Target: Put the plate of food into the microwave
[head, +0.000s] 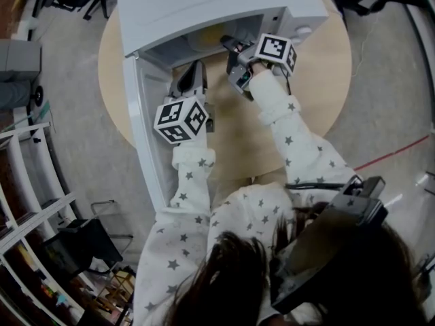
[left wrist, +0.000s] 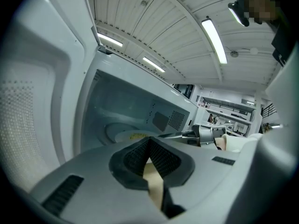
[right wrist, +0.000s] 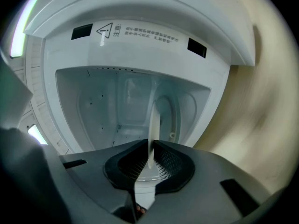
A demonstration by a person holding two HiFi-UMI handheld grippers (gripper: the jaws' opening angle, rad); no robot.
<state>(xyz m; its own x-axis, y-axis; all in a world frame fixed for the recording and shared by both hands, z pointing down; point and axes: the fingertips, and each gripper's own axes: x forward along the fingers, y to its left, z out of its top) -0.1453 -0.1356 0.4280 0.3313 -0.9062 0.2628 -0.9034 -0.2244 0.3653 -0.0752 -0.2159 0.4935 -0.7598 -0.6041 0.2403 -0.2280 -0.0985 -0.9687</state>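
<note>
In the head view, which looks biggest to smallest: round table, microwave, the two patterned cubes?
Table; microwave; then the cubes. Left cube looks slightly bigger than right cube, perhaps only because it's nearer the camera.

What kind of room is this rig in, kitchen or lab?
Probably a lab or workshop, not a home kitchen: the microwave sits on a round table, metal shelving stands alongside, strip lights overhead.
</note>
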